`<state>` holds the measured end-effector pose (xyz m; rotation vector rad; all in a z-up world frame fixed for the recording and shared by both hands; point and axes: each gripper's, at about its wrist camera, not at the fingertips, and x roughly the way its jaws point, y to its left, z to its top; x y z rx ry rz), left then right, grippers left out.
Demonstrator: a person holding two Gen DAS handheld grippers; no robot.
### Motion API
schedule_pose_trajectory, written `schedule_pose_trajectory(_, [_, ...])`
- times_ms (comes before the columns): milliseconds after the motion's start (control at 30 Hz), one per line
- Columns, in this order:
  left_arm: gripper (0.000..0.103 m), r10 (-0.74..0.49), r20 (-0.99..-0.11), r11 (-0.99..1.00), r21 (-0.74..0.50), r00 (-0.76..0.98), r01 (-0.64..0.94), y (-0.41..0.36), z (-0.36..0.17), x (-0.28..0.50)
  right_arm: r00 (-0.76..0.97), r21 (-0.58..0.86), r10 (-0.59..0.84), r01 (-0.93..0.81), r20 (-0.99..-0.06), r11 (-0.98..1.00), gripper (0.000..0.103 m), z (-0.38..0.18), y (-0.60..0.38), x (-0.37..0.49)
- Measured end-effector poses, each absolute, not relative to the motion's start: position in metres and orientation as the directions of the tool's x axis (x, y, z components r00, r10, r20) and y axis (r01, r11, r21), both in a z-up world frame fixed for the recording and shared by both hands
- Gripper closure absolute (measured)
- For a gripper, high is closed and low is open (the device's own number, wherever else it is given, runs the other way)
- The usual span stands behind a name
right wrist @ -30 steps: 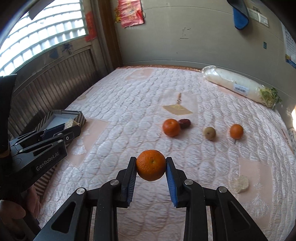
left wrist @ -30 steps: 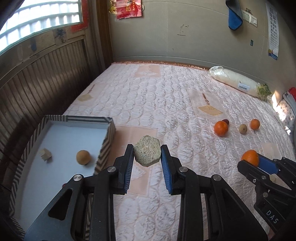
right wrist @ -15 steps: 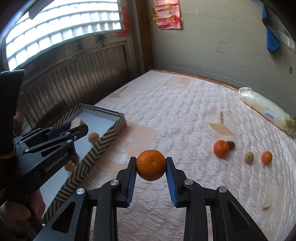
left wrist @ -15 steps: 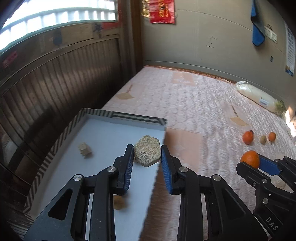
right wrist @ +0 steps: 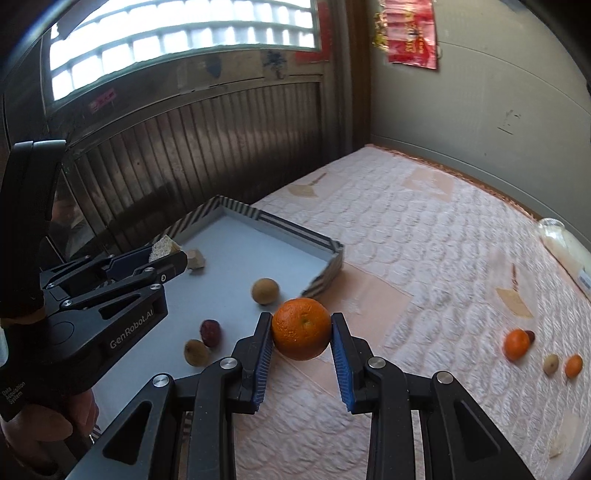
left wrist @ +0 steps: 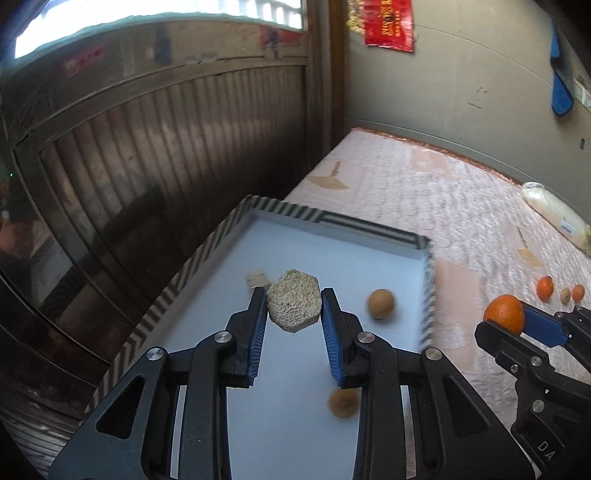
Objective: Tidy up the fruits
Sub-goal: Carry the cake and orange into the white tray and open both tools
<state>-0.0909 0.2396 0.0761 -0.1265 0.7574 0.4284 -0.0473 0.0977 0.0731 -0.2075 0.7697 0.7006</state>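
Quilted pink mattress (right wrist: 424,258) fills the room floor, dark ribbed wood paneling (left wrist: 147,155) along one side, grey plaster wall with a red paper hanging (right wrist: 410,33). Shallow rectangular tray (left wrist: 332,218), zigzag-striped cardboard rim, smooth pale blue-white base, sits at the mattress edge by the paneling.

Left gripper (left wrist: 293,314) pinches a rough, porous beige hexagonal chunk (left wrist: 293,305) between blue ribbed pads, jaws partly closed on it, held above the tray base. In the tray: small tan cube piece (right wrist: 195,259), round brown fruit (left wrist: 381,302), a second brownish fruit (right wrist: 197,352) and a dark red date-like fruit (right wrist: 210,332) touching it.

Right gripper (right wrist: 302,339) clamps a dimpled orange mandarin (right wrist: 301,328), jaws partly closed, hovering just outside the tray's near corner over the mattress.

Versus half a second ago: left gripper has moved further over the tray, now well inside the rim; right gripper has come closer to the tray.

Loose on the mattress, well apart from the tray: another mandarin (right wrist: 516,344) with a dark fruit behind it, a small pale-brown fruit (right wrist: 550,363), a smaller orange (right wrist: 573,365).
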Motion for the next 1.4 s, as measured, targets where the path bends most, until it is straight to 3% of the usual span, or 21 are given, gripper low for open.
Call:
schedule_pose_trajectory(667, [0.074, 0.305, -0.767, 0.875, -0.008, 0.564, -0.484, 0.298, 0.049, -0.100, 0.355, 0.070, 0.520, -0.772, -0.777, 0.631, 0.073, 0.030, 0.211, -0.017])
schedule_pose_trajectory(1100, [0.074, 0.276, -0.810, 0.864, -0.027, 0.517, -0.502, 0.311, 0.036, -0.094, 0.289, 0.108, 0.521, -0.790, -0.803, 0.604, 0.072, 0.008, 0.230, -0.004])
schedule_pose_trajectory(1200, [0.068, 0.283, -0.809, 0.859, -0.024, 0.514, -0.511, 0.312, 0.035, -0.096, 0.291, 0.110, 0.523, -0.787, -0.801, 0.607, 0.072, 0.008, 0.228, -0.004])
schedule_pose_trajectory(1267, [0.054, 0.301, -0.801, 0.854, -0.016, 0.518, -0.520, 0.311, 0.037, -0.099, 0.300, 0.114, 0.531, -0.783, -0.793, 0.612, 0.072, 0.011, 0.223, -0.007])
schedule_pose_trajectory(1400, [0.041, 0.324, -0.779, 0.851, -0.008, 0.537, -0.525, 0.307, 0.045, -0.106, 0.326, 0.108, 0.542, -0.776, -0.775, 0.621, 0.070, 0.020, 0.212, -0.015])
